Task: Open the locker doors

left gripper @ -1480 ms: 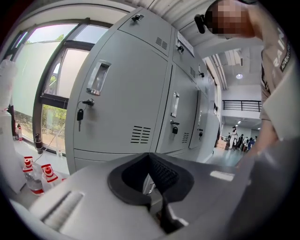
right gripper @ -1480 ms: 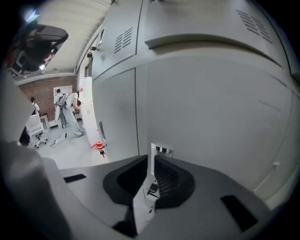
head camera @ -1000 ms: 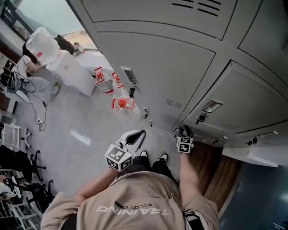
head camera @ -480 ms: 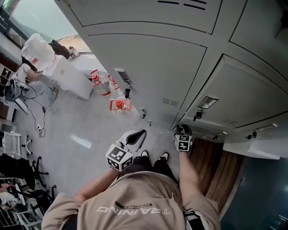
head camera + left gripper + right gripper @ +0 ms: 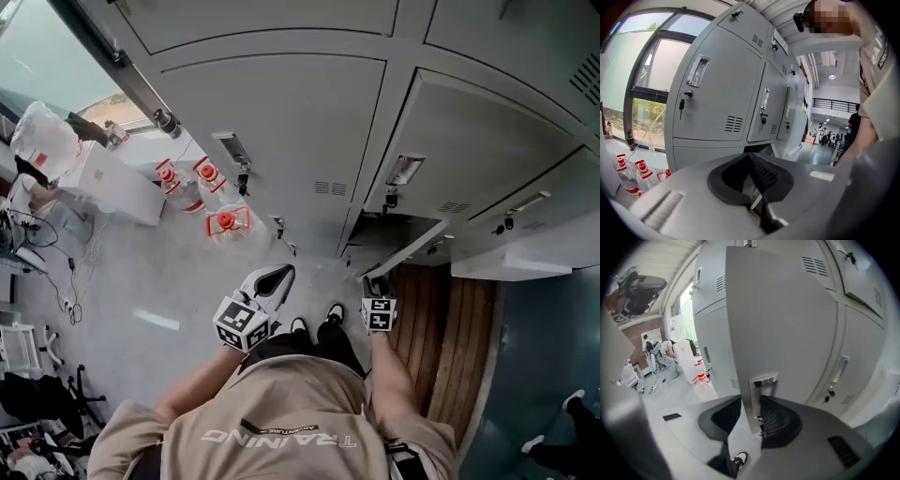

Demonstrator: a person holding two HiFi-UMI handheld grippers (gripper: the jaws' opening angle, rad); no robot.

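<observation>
- Far left: grey floor (image 5: 178,291), glossy, with cables, chairs and desk clutter along the edge.
- A person in a white top (image 5: 37,141) stands beside a white cabinet (image 5: 117,183), below the window (image 5: 56,56).
- Three water jugs (image 5: 225,223), clear with red caps and handles, stand on the grey floor just beside the locker base.
- left gripper (image 5: 284,272): held over the grey floor in front of the wearer, apart from the lockers. Jaws are together, with nothing between them.
- Wearer's shoes (image 5: 335,311) on the grey floor between the two grippers.
- lockers (image 5: 281,122): grey metal bank across the top. Doors have recessed handles, vent slots and small locks. Left columns are shut, and a key (image 5: 681,104) hangs in one lock.
- right gripper (image 5: 751,404): at the free edge of the open locker door (image 5: 787,324). Jaws are spread wide and have just been opening. The door edge and its chrome handle (image 5: 763,380) stand between them, close to one pad and not squeezed.
- In the head view that door is in the bottom row, right of centre, swung out toward the wearer, with a dark compartment (image 5: 394,234) behind it.
- Further right, another pale door panel (image 5: 506,262) sticks out from the bank.
- Right side: wood-plank floor (image 5: 450,337), then dark blue floor (image 5: 544,347).
</observation>
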